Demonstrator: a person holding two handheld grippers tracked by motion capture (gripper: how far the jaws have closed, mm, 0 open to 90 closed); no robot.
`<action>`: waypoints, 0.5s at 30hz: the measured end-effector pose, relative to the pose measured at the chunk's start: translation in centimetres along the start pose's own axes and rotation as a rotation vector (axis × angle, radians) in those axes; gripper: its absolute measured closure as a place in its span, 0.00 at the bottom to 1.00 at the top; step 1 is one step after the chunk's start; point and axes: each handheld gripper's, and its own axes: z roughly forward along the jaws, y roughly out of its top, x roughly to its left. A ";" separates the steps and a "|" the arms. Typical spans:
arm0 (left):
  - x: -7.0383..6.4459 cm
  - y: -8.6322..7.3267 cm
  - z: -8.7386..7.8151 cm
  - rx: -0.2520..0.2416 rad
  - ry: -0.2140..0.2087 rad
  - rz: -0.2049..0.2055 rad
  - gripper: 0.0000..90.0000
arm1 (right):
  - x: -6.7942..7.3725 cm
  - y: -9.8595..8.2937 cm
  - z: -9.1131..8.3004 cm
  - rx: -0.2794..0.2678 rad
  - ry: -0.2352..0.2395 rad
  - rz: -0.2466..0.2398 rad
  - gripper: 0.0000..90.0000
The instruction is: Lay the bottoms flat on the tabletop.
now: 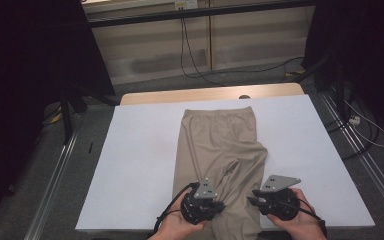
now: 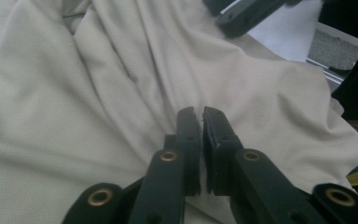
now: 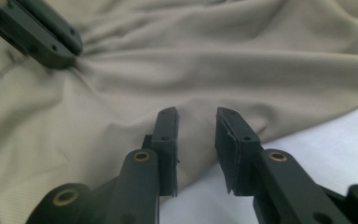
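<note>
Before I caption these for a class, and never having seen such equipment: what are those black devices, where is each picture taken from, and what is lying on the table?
No robot is at work here: a person holds a black two-jaw hand gripper in each hand. The high view looks down from above the person's side onto the white-topped table. On it lie beige knit trousers, waistband at the far end, legs running toward the person.

The other two pictures come from cameras riding on the grippers, looking along their jaws. The left gripper has its jaws nearly closed, over wrinkled fabric; I cannot tell whether cloth is pinched between them. The right gripper has its jaws apart, holding nothing, poised at the trousers' edge where cloth meets table. In the high view both sit over the near part of the trousers.
</note>
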 end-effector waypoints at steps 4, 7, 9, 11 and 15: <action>-0.7 0.2 0.5 0.004 0.001 0.039 0.85 | -0.1 -0.2 0.4 0.032 0.002 -0.004 0.88; -1.2 0.3 1.0 0.020 0.004 0.079 0.82 | -0.1 -0.3 0.1 0.045 0.006 -0.030 1.00; -1.5 0.4 1.4 0.024 0.010 0.099 0.80 | -0.3 -0.4 -0.1 0.056 0.010 -0.043 1.00; -1.7 0.5 1.7 0.019 0.005 0.114 0.78 | -0.6 -0.6 -0.4 0.062 0.004 -0.039 1.00; -2.4 0.8 2.3 0.027 0.002 0.145 0.76 | -0.6 -0.9 -0.9 0.067 -0.006 -0.073 1.00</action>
